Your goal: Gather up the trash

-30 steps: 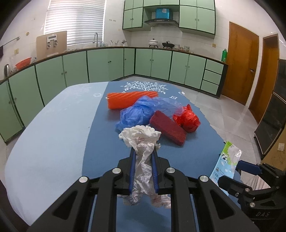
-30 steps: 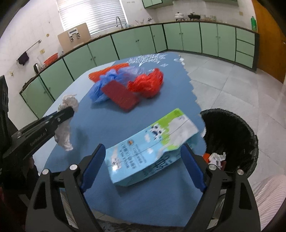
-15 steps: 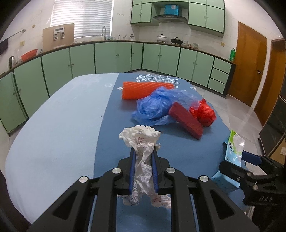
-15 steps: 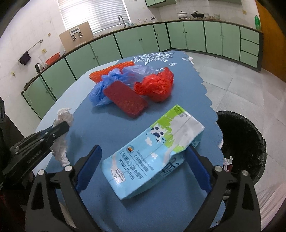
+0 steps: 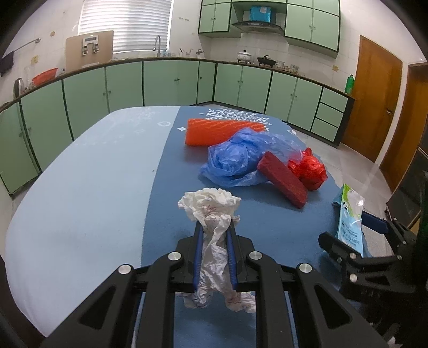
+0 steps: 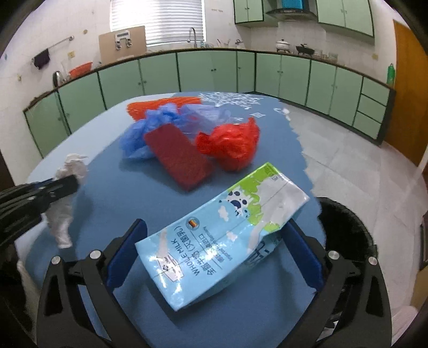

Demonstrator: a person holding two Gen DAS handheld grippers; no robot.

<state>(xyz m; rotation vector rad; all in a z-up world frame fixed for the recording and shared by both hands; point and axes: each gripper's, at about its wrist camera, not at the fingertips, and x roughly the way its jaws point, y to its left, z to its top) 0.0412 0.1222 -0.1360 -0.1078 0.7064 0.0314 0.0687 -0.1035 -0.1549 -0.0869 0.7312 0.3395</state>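
The milk carton (image 6: pixel 222 235) lies on the table (image 6: pixel 128 192) between my right fingers (image 6: pixel 128 249), which have just been opening wide. I should straddle it squarely, then squeeze (left fingers (image 5: pixel 198 249) clamp crumpled paper (image 5: pixel 211 214)).

light: bright, window (image 5: pixel 125 25) glare | edges: fisheye-bent, dark corners | focus: sharp

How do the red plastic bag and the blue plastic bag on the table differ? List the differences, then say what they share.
The red bag is bunched into a tight, opaque ball; the blue bag is looser, spread out and partly see-through. The blue bag covers more of the table than the red bag. The dark red block lies partly over the blue bag's edge and beside the red bag. Both are crumpled plastic lying on the blue cloth.
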